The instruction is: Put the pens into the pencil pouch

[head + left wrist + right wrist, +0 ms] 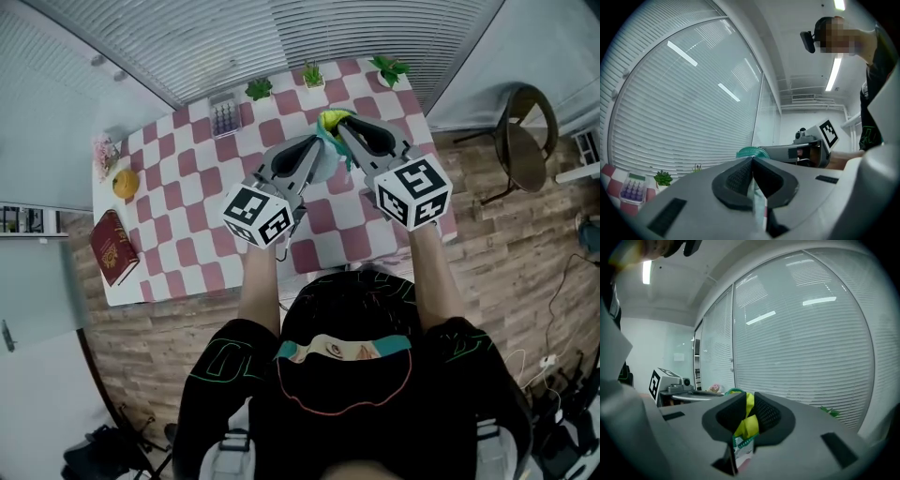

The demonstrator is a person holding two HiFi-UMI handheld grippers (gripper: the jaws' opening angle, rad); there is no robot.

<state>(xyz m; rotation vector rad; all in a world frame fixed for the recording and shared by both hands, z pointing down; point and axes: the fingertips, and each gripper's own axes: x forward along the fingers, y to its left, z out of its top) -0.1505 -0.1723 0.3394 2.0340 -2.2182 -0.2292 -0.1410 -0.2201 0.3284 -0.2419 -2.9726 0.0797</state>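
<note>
Pouch (330, 119) is held up over the table (187, 253): left gripper (313, 142) pinched tight on its thin teal edge, right gripper (343, 127) clamped on the yellow fabric. It looks soft, light and floppy, so the opening rim is probably the best place to grip.

Yellow-green pencil pouch (330, 120), teal-zippered, held aloft

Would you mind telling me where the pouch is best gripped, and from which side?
Its edge, pinched from both sides, as now: the left gripper is shut on the thin teal rim, the right gripper on the yellow-green fabric. The pouch is soft, so one grip alone would likely let it sag shut.
</note>
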